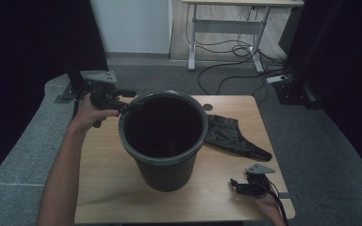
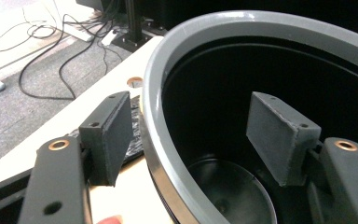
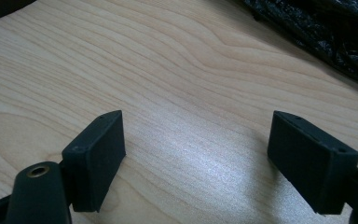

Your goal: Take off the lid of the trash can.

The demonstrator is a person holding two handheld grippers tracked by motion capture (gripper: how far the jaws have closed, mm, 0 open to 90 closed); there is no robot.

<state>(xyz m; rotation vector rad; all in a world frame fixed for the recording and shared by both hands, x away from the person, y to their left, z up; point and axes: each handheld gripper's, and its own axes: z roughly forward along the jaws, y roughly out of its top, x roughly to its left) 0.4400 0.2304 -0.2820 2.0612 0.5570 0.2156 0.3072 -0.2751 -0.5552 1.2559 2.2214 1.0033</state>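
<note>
A: Bin position?
B: Grey bin upright, mid-table; black bag flat just beside it, on the right.
A: Left gripper?
B: At bin's far-left rim. Jaws apart, straddling rim: one pad outside, one inside. No pad pressing the wall; nothing gripped.
A: Right gripper?
B: Low over bare wood near right front corner. Jaws wide apart, nothing between.
</note>
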